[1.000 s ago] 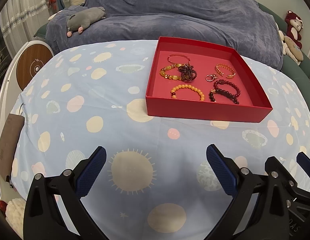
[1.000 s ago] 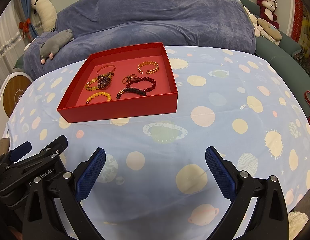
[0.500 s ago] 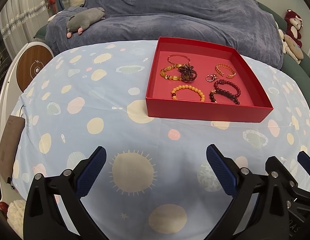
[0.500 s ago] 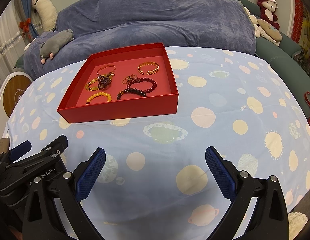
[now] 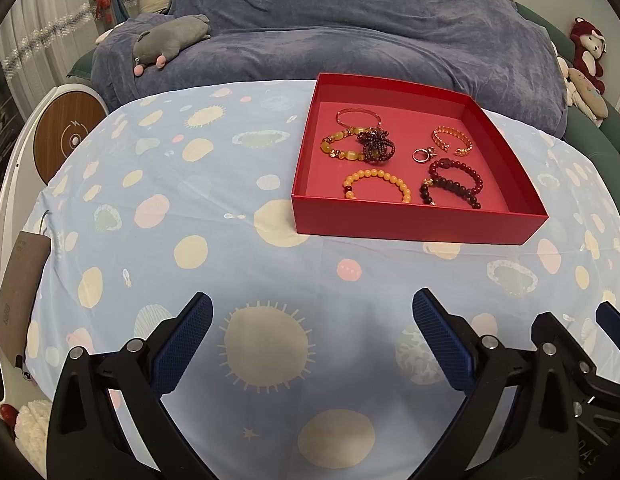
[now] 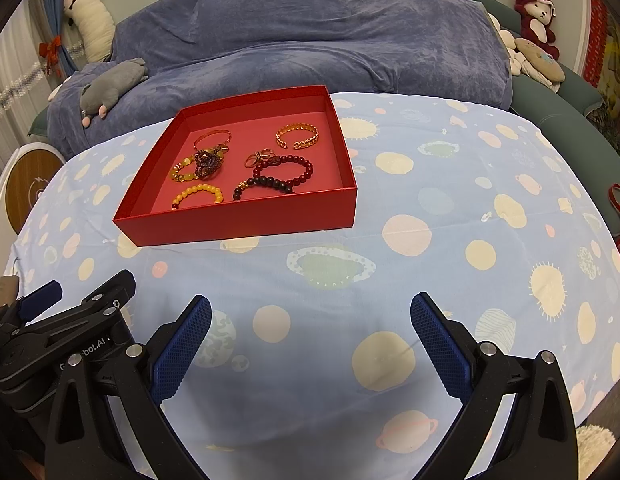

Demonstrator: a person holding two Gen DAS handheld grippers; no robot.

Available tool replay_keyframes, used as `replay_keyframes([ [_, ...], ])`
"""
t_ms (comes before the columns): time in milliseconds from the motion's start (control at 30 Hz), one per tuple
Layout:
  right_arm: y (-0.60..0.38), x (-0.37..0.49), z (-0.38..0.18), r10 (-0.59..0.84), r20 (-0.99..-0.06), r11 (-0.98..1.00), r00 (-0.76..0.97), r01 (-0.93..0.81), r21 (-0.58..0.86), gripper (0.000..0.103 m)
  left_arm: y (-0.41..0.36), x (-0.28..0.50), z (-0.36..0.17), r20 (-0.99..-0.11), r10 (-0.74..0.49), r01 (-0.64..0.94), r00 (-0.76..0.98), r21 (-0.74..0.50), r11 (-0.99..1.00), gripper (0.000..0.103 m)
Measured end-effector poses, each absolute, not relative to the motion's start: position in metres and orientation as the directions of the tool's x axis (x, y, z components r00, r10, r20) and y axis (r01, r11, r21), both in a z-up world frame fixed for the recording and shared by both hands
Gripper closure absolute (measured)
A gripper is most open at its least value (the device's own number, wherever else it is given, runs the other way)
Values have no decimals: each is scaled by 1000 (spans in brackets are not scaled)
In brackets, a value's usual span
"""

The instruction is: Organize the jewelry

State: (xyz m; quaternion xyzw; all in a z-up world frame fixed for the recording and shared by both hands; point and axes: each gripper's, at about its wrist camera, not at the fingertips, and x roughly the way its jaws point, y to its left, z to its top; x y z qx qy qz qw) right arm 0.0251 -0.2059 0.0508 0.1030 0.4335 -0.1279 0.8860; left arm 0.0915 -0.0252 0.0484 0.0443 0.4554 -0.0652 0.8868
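We're holding the left tool (image 5: 312,334) spread wide over the blue planet-print counter (image 5: 214,216), gripping nothing. Red box (image 5: 414,224) is sitting ahead, carrying a yellow bead bracelet (image 5: 376,184), dark red bead bracelet (image 5: 452,182), ring (image 5: 421,155), gold cuff (image 5: 450,140). Right tool (image 6: 310,334) is hanging equally spread, also empty.

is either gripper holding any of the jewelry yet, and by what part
Nothing is held. The left gripper and right gripper are both open over the tablecloth; all jewelry lies in the red box.
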Motion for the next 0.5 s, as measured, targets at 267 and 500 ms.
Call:
replay_keyframes([
  [267, -205, 25, 51, -138, -795, 946, 590, 316, 71, 7, -25, 91, 49, -810, -74, 160, 581, 25, 987, 7],
  [500, -205, 26, 51, -137, -796, 946, 589, 316, 71, 7, -24, 92, 49, -807, -73, 163, 585, 29, 986, 8],
])
